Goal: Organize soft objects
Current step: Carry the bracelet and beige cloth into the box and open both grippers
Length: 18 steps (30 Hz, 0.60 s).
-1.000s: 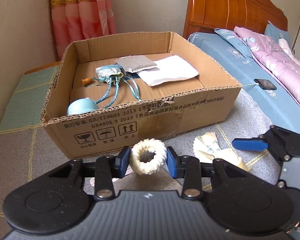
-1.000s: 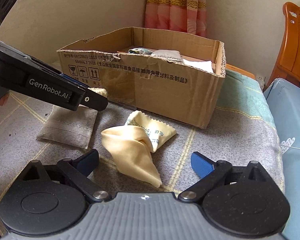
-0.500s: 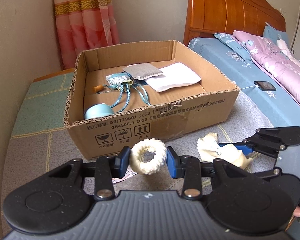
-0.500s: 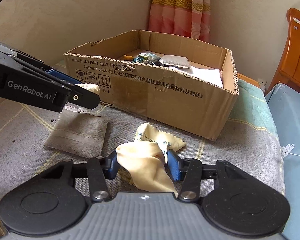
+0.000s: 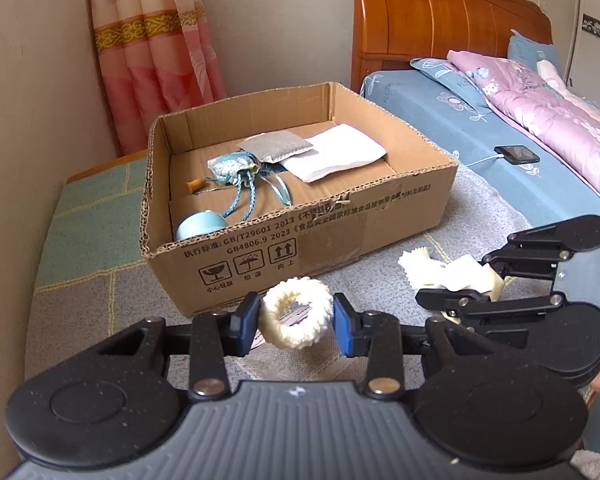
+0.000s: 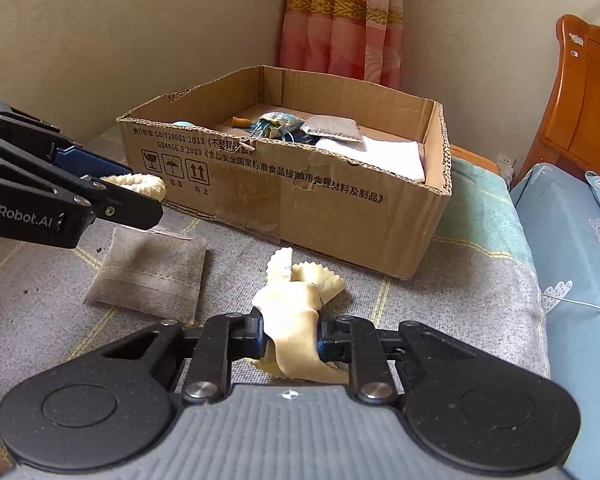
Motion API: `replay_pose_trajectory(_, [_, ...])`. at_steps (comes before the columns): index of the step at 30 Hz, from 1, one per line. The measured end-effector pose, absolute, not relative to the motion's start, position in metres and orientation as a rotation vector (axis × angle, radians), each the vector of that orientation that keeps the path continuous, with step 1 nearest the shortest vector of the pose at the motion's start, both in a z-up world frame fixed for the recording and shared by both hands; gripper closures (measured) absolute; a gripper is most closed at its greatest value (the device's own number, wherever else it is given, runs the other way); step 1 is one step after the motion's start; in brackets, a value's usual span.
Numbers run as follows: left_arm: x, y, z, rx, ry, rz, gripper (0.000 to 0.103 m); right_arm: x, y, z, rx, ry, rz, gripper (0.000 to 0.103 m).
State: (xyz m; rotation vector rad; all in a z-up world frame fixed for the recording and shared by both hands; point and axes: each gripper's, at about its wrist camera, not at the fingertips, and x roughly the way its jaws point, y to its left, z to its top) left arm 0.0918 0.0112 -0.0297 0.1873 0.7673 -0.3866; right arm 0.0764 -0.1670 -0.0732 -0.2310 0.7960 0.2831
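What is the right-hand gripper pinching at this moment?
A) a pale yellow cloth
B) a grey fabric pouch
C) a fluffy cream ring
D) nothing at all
A: the right gripper has its jaws shut on the pale yellow cloth, while the fluffy cream ring sits in the left gripper and the grey fabric pouch lies free.

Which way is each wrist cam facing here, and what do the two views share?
Left wrist: on the left gripper, looking down past a held cream knit ring to the cardboard box; the right gripper shows at right.
Right wrist: on the right gripper, shut on a yellow cloth, facing the box; the left gripper crosses at left.
Shared: box, ring, cloth.
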Motion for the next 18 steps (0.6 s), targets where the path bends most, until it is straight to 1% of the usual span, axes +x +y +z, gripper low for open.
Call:
replay_pose_trajectory(11, [0.074,0.021,-0.012,0.205,0.739,-0.409,0.066,0.065,-0.168,-0.041,-0.279,0.754,0.323,0.080])
replay_pose_trajectory(18, [0.069,0.026,-0.004,0.201,0.715,-0.415,0.066,0.070,-0.172,0.000,-0.290,0.666,0.346,0.080])
